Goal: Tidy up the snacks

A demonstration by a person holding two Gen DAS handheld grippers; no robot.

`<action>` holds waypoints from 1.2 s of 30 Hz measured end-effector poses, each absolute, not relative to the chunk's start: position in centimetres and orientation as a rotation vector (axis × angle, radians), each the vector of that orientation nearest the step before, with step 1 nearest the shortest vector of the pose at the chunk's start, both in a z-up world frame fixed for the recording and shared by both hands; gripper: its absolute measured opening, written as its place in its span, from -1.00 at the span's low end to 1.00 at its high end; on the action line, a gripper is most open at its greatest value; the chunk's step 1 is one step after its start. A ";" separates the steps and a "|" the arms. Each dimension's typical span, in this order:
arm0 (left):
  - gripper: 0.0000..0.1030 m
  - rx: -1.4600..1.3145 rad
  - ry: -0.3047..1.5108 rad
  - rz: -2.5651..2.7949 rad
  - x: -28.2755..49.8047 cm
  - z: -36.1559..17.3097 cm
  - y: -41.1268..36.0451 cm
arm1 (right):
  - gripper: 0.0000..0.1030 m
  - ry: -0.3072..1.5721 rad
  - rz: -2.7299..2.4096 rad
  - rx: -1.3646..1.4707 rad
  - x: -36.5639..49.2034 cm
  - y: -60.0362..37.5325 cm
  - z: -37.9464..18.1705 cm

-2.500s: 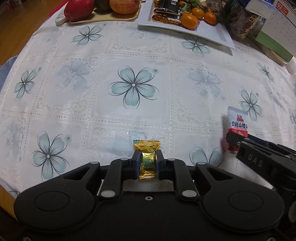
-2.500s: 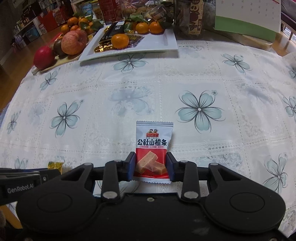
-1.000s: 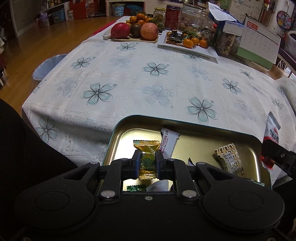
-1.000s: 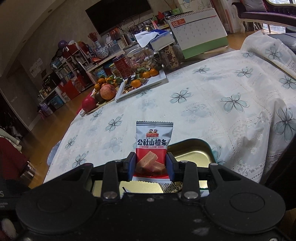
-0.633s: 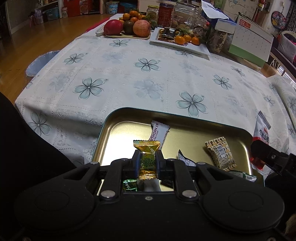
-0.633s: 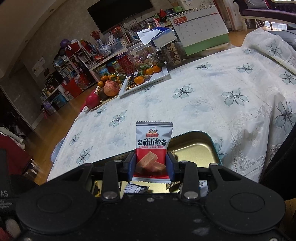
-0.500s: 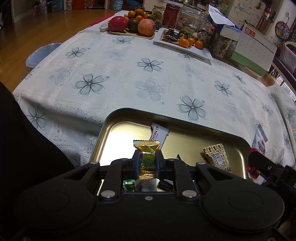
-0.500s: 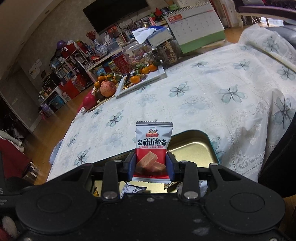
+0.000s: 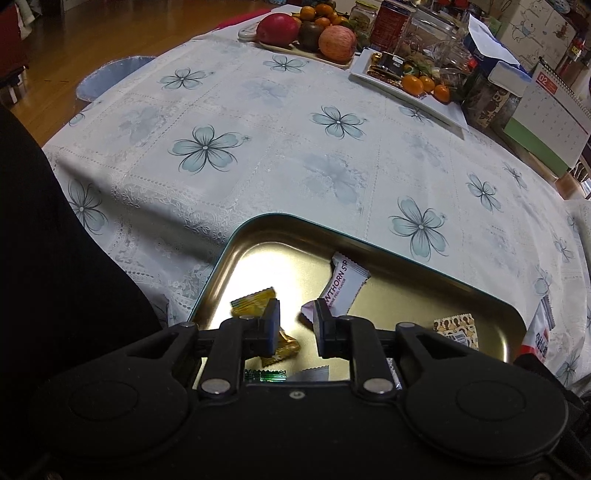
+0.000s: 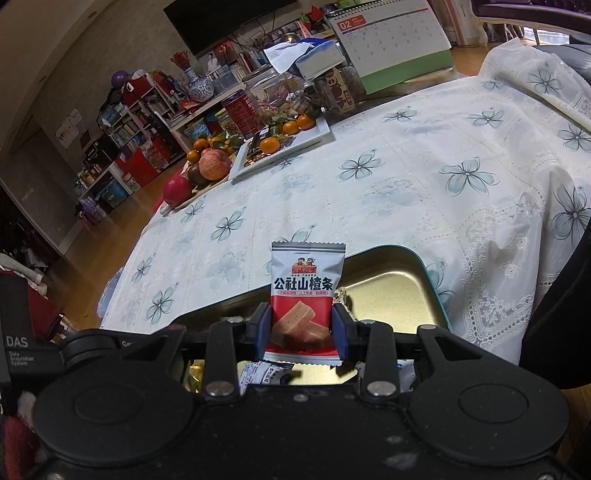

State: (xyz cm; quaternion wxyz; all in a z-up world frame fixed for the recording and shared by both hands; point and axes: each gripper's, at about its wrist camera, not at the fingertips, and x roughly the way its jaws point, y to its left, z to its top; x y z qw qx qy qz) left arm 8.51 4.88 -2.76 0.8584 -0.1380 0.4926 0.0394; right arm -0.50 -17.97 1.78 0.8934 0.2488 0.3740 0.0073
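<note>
A gold tin point(image 9: 391, 293) sits below both grippers, in front of the table edge. My left gripper point(image 9: 295, 326) hangs over it with its jaws opening. The yellow candy point(image 9: 255, 304) has slipped out to the left of the left pad and lies tilted in the tin, free of the pads. Other snacks lie in the tin: a white hawthorn bar point(image 9: 345, 282) and a patterned packet point(image 9: 456, 330). My right gripper point(image 10: 301, 334) is shut on a red and white hawthorn snack packet point(image 10: 306, 291), held upright above the tin point(image 10: 391, 288). That packet point(image 9: 539, 334) also shows at the right edge of the left wrist view.
The table has a white cloth with blue flowers point(image 9: 332, 147). At its far side stand a fruit board with apples point(image 9: 310, 33), a white tray of oranges and sweets point(image 9: 413, 88), jars and a desk calendar point(image 9: 550, 118). Dark clothing of a person point(image 9: 55, 277) fills the left.
The left jaws have parted and the yellow candy has dropped from between them into the tin, to the left. The right gripper still holds its packet in the same place.
</note>
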 end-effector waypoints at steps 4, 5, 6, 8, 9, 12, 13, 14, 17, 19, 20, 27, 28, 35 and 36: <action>-0.45 -0.244 1.042 0.106 8.3 -2.8 4.7 | -0.28 0.788 0.030 0.504 -0.2 -17.7 1.6; -0.45 -0.235 1.043 0.108 8.2 -2.8 4.6 | -0.28 0.791 0.032 0.496 -0.1 -17.5 1.6; -0.45 -0.227 1.043 0.107 8.2 -2.8 4.5 | -0.28 0.794 0.036 0.491 0.0 -17.3 1.6; -0.45 -0.211 1.037 0.111 8.0 -2.7 4.4 | -0.28 0.801 0.043 0.479 0.3 -16.9 1.5; -0.45 -0.199 1.034 0.114 8.0 -2.7 4.3 | -0.28 0.804 0.045 0.473 0.4 -16.7 1.4; -0.45 -0.168 1.026 0.116 7.8 -2.6 4.0 | -0.27 0.816 0.053 0.453 0.8 -16.1 1.2; -0.45 -0.160 1.025 0.115 7.7 -2.5 3.9 | -0.28 0.817 0.053 0.447 0.9 -16.0 1.1; -0.45 -0.151 1.024 0.115 7.7 -2.5 3.9 | -0.28 0.819 0.053 0.439 1.0 -15.9 1.1; -0.45 -0.135 1.027 0.115 7.7 -2.6 3.8 | -0.29 0.820 0.053 0.418 1.3 -15.6 1.0; -0.45 -0.138 1.031 0.113 7.7 -2.6 3.8 | -0.29 0.818 0.051 0.412 1.5 -15.5 0.9; -0.45 -0.140 1.033 0.115 7.7 -2.6 3.9 | -0.29 0.818 0.049 0.407 1.7 -15.4 0.9; -0.45 -0.149 1.031 0.112 7.5 -2.6 4.0 | -0.29 0.815 0.034 0.402 1.5 -15.7 0.8; -0.45 -0.147 1.032 0.111 7.6 -2.6 3.9 | -0.29 0.813 0.030 0.399 1.5 -15.7 0.9; -0.44 -0.116 1.019 0.109 7.4 -2.5 3.4 | -0.29 0.837 0.000 0.416 1.3 -16.4 0.6; -0.45 -0.112 1.018 0.109 7.4 -2.4 3.3 | -0.29 0.844 -0.003 0.417 1.3 -16.4 0.5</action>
